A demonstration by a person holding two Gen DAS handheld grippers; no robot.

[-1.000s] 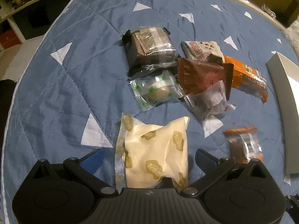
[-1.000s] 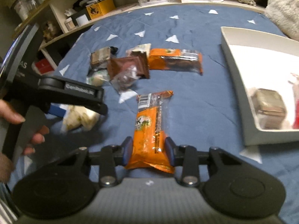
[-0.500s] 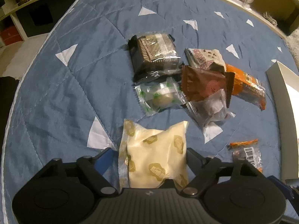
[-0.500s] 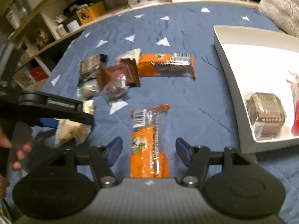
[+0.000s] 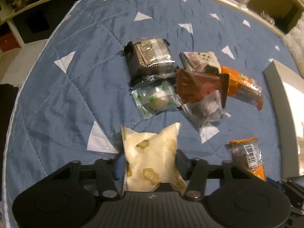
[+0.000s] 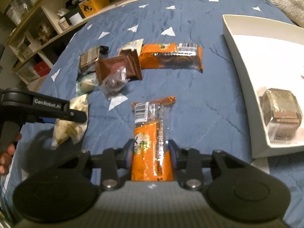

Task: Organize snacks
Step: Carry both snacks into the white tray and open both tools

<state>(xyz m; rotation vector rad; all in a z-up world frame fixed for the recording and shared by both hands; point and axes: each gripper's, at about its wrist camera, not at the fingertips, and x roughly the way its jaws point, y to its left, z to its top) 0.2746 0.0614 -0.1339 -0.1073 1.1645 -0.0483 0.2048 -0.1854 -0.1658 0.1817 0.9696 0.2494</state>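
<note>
My left gripper (image 5: pixel 150 161) is shut on a cream-yellow snack packet (image 5: pixel 152 148) that sticks out forward between its fingers. In the right wrist view that packet (image 6: pixel 70 127) hangs under the left gripper's dark finger (image 6: pixel 57 108). My right gripper (image 6: pixel 151 152) is shut on a short orange snack bar (image 6: pixel 150 131) with a clear barcode end pointing away. The same bar (image 5: pixel 247 155) shows at the lower right of the left wrist view. A white box (image 6: pixel 239 57) at the right holds a brown wrapped cake (image 6: pixel 281 112).
A cluster of snacks lies ahead on the blue quilt (image 5: pixel 76 98): a dark cake packet (image 5: pixel 150 60), a green-printed clear packet (image 5: pixel 155 100), a brown wrapper (image 5: pixel 201 87), a clear-wrapped sweet (image 5: pixel 207 110), a white packet (image 5: pixel 199 60) and a long orange bar (image 6: pixel 171 58). Shelves stand behind. A hand (image 6: pixel 7 152) shows at the left edge.
The left jaws closed from wide open onto the cream packet. The right jaws stood open around the orange bar half a second ago and have closed on it again.
</note>
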